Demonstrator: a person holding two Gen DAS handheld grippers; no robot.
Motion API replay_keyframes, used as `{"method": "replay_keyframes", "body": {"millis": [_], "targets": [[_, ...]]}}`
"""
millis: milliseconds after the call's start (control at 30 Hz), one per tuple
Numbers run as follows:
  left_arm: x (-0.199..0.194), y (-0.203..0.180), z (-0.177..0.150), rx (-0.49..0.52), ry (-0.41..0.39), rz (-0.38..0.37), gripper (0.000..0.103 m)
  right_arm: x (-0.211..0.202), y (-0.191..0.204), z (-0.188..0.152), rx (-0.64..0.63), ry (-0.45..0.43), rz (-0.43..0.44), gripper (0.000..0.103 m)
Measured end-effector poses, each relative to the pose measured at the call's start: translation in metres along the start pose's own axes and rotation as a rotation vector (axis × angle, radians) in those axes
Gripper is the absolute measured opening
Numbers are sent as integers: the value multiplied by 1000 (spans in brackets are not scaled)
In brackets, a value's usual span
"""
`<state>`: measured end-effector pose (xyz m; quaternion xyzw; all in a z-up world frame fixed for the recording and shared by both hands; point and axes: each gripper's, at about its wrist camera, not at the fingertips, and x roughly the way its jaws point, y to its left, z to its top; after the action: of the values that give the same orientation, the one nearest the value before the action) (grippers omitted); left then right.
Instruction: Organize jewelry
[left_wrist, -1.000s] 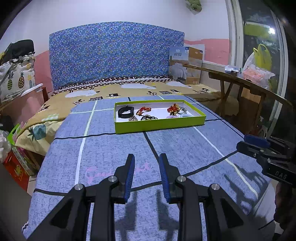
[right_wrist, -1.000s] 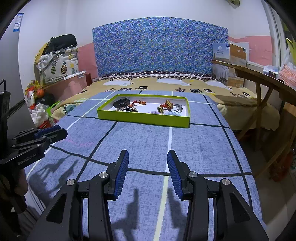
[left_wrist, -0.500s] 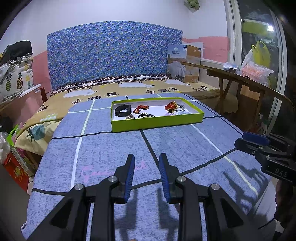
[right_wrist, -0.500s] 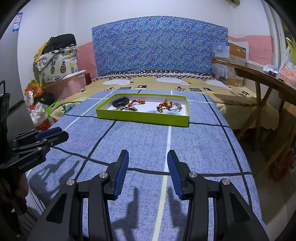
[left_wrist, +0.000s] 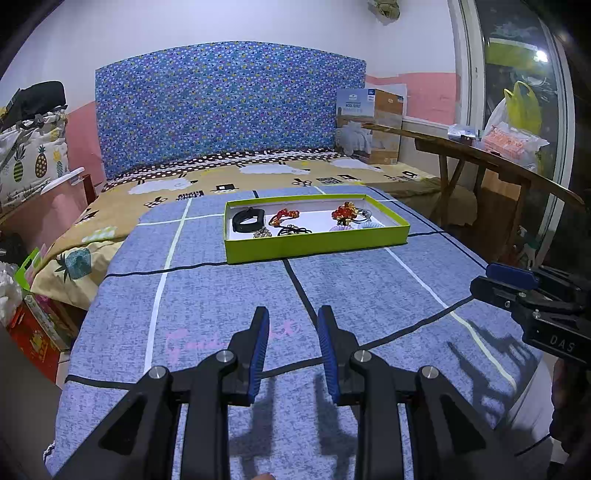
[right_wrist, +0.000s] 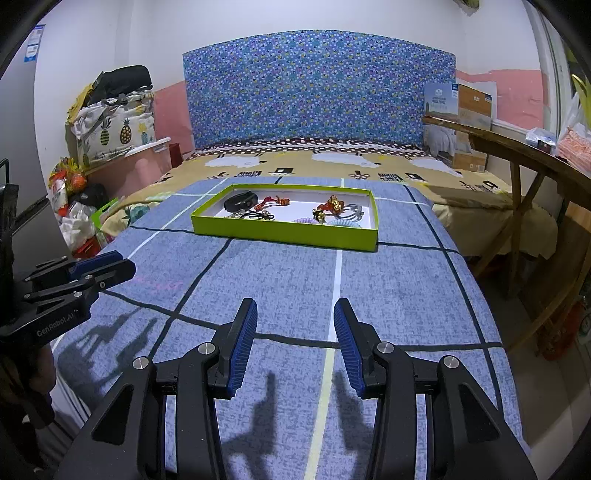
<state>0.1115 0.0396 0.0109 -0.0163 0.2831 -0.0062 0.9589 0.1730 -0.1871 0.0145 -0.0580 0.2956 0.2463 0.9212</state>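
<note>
Left claw (left_wrist: 290, 350) is hovering over the near end of the blue bedspread (left_wrist: 221, 295), jaws standing apart, nothing between them. Right claw (right_wrist: 293, 343) is doing likewise, gaping slightly wider, also empty. Green tray (left_wrist: 317, 245) is sitting mid-bed, well apart from both claws. Inside it are lying a black band (left_wrist: 248, 220), red beaded pieces (left_wrist: 343, 212) and black cords (left_wrist: 293, 231).
</note>
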Motion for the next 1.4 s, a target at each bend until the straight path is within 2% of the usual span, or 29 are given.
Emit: {"method": "replay_keyframes", "body": {"millis": [1400], "targets": [[1,2,-2,25,10,16,28,1,0,0,-1,5,0,44]]}}
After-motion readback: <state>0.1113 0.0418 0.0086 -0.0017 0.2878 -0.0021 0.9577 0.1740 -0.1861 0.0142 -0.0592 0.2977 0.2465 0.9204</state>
